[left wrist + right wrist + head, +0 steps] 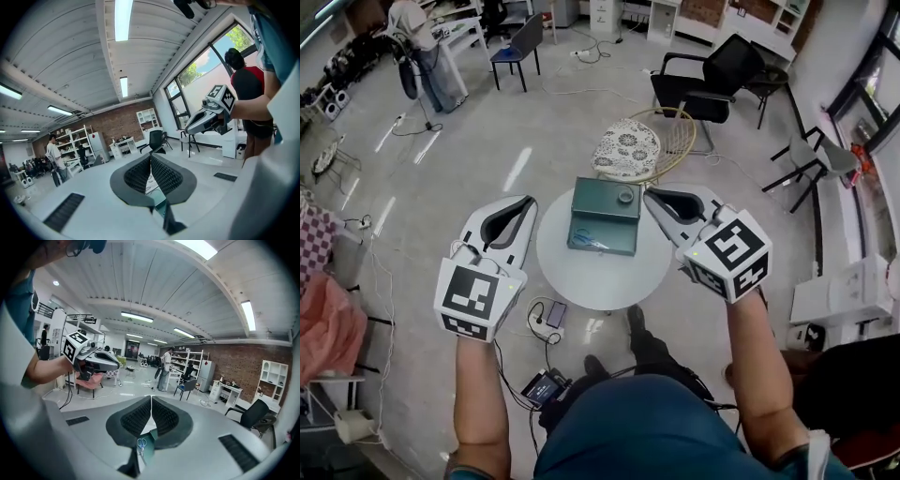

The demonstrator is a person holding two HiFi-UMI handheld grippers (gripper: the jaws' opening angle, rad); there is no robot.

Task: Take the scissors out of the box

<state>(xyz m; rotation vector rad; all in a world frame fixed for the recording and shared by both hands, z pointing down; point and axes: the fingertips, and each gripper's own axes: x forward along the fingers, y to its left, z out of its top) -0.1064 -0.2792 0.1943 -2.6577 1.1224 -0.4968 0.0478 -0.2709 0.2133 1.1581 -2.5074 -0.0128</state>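
A dark green box (605,208) lies on the small round white table (581,279). Blue-handled scissors (590,242) rest in the box's near half. My left gripper (529,200) hovers just left of the table, shut and empty. My right gripper (648,193) hovers off the box's far right corner, also shut and empty. Neither touches the box. In the right gripper view the pads (161,416) meet at the tips, and the scissors (140,444) and box (150,449) show below them. The left gripper view shows its pads (164,174) meeting, with a strip of the box (160,207) beneath.
A wicker chair with a patterned cushion (628,148) stands just beyond the table. A black armchair (712,80) is further back on the right. A power strip and cables (546,323) lie on the floor under the table's near edge. A person in a red shirt (243,89) stands behind my right gripper.
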